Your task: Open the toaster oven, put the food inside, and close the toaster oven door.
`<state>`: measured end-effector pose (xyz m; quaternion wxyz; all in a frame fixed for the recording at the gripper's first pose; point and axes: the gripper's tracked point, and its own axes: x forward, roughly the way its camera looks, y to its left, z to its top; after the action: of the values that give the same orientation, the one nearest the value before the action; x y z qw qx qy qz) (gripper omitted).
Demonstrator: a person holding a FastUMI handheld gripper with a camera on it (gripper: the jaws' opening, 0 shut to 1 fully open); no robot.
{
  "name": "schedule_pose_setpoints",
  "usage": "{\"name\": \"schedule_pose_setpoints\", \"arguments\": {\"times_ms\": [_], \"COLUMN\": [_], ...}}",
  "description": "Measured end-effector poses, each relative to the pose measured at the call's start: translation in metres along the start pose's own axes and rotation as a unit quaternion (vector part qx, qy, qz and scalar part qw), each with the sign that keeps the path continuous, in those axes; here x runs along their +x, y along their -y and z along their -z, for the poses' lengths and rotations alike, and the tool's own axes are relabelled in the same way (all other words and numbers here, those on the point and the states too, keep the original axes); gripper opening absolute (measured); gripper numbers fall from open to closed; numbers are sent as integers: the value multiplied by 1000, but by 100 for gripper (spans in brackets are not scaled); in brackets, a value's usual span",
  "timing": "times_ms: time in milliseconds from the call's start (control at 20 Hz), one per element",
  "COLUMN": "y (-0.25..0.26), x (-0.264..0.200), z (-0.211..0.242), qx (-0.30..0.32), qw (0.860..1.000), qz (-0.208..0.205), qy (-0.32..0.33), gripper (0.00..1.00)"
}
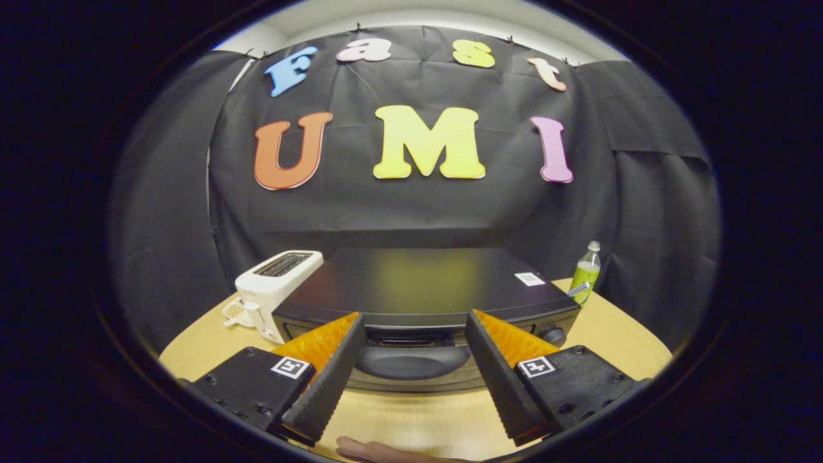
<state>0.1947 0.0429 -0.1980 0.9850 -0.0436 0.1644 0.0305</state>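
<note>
The toaster oven (424, 289) is seen standing on a round wooden desk (617, 334), with its door closed and its dark handle (411, 361) facing forward. The tool (415, 325) is held just in front of the toaster oven, with its two fingers spread wide apart and nothing gripped; the handle is framed in the gap between them, slightly beyond their tips. A square marker is carried on each side of the tool.

A control knob (553, 335) is seen at the right end of the toaster oven's front, and a small white sticker (529, 279) is fixed on its top towards the right rear corner. A white pop-up toaster (273, 289) is placed just beside the toaster oven's left side, close enough that touching cannot be ruled out. A green bottle (586, 273) with a pale cap is stood upright behind the toaster oven's right rear corner. In front of the toaster oven, on the near part of the desk, a fingertip (373, 450) of a person's hand is partly seen.
</note>
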Motion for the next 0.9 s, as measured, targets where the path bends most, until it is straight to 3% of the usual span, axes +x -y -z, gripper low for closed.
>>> {"name": "schedule_pose_setpoints", "arguments": {"times_ms": [100, 600, 900], "y": [0, -4, -2], "x": [5, 9, -20], "z": [8, 6, 23], "qx": [0, -6, -8], "qw": [1000, 999, 1000], "qz": [1, 3, -13], "qy": [-15, 33, 23], "gripper": [100, 100, 100]}}
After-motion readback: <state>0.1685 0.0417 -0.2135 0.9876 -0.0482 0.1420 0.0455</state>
